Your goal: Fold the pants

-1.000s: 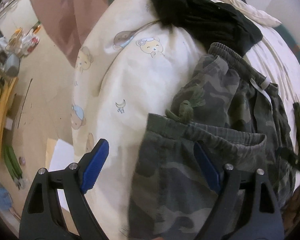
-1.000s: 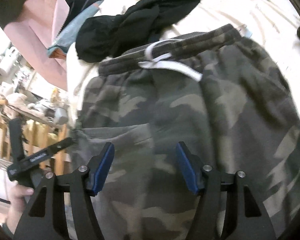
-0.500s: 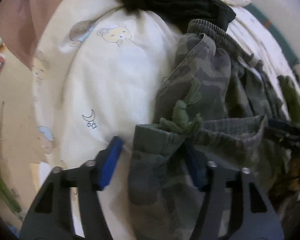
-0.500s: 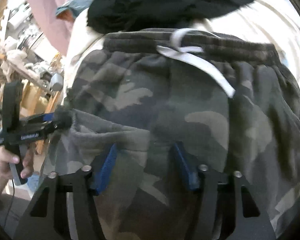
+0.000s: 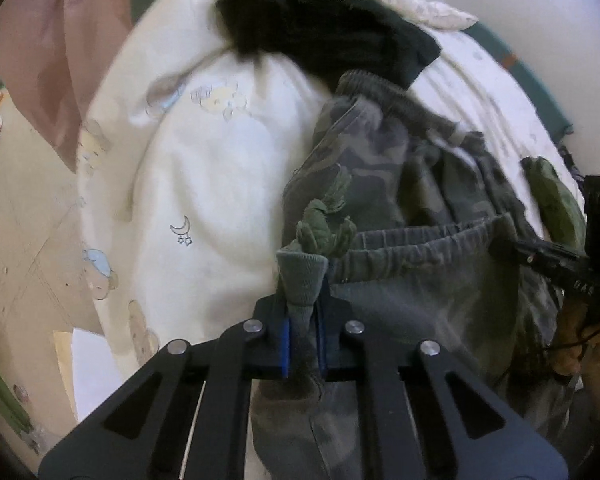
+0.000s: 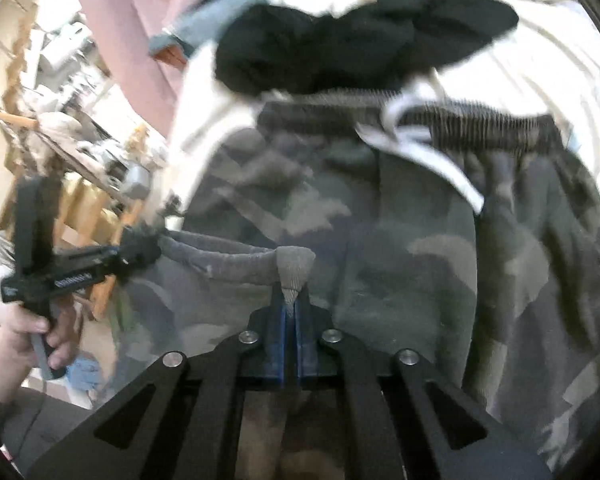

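Camouflage pants (image 5: pixel 400 184) lie on a white bed, waistband and white drawstring (image 6: pixel 420 152) at the far end. A leg is folded back over them, its ribbed hem (image 6: pixel 220 252) stretched between both grippers. My left gripper (image 5: pixel 302 320) is closing, its blue pads pressing on the bunched left corner of the hem (image 5: pixel 302 272). My right gripper (image 6: pixel 290 312) is closing too, pinching the hem's right corner (image 6: pixel 294 264). Each wrist view shows the other gripper at the hem's far end: the left one (image 6: pixel 136 252) with a hand (image 6: pixel 16 340), the right one (image 5: pixel 540 256).
A black garment (image 5: pixel 332 28) lies crumpled just beyond the waistband. The white bedding (image 5: pixel 204 168) with bear prints drops off to the floor on the left. Pink fabric (image 5: pixel 40 60) hangs there. An olive garment (image 5: pixel 556 200) lies at the right. Cluttered shelves (image 6: pixel 60 120) stand beside the bed.
Both grippers went from wide open over the folded leg to shut on the corners of its hem. The hem now bunches up between the pads and is drawn taut.
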`<state>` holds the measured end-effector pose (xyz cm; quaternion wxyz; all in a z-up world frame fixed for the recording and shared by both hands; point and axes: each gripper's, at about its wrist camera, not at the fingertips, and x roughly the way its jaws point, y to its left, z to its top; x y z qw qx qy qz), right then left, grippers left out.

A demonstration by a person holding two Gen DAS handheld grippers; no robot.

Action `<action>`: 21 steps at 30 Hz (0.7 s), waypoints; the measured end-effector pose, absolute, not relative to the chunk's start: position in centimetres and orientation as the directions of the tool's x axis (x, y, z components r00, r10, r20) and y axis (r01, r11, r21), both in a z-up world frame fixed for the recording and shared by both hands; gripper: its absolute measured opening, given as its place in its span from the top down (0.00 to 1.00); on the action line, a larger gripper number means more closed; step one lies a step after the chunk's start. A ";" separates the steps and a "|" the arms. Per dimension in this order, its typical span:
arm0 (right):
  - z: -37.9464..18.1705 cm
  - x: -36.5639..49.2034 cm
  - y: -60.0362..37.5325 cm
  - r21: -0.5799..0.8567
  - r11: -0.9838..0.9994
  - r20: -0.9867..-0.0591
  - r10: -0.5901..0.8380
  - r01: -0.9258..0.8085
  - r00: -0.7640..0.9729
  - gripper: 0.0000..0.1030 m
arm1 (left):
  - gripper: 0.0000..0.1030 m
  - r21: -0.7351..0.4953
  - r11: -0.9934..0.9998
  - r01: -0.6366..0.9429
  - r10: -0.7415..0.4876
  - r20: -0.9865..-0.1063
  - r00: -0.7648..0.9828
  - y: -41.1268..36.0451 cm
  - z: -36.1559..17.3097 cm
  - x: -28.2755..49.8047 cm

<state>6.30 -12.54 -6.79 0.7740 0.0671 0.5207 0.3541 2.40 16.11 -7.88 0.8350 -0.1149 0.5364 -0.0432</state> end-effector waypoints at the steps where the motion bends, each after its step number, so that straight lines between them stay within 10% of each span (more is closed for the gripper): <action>1: -6.1 6.0 -12.8 0.476 0.733 -0.745 0.630 -0.485 0.220 0.97 | 0.94 -0.235 0.971 -0.046 -0.193 -0.881 0.432 15.9 -7.3 1.8; 13: 2.3 9.1 -15.0 0.539 0.693 -0.613 0.712 -0.478 0.342 0.97 | 0.95 -0.209 0.978 0.023 -0.179 -0.770 0.612 15.0 3.3 6.0; 21: -5.6 19.2 -12.8 0.471 0.809 -0.759 0.575 -0.352 0.305 0.97 | 0.94 -0.084 0.996 -0.017 -0.066 -0.871 0.486 13.9 -6.6 18.2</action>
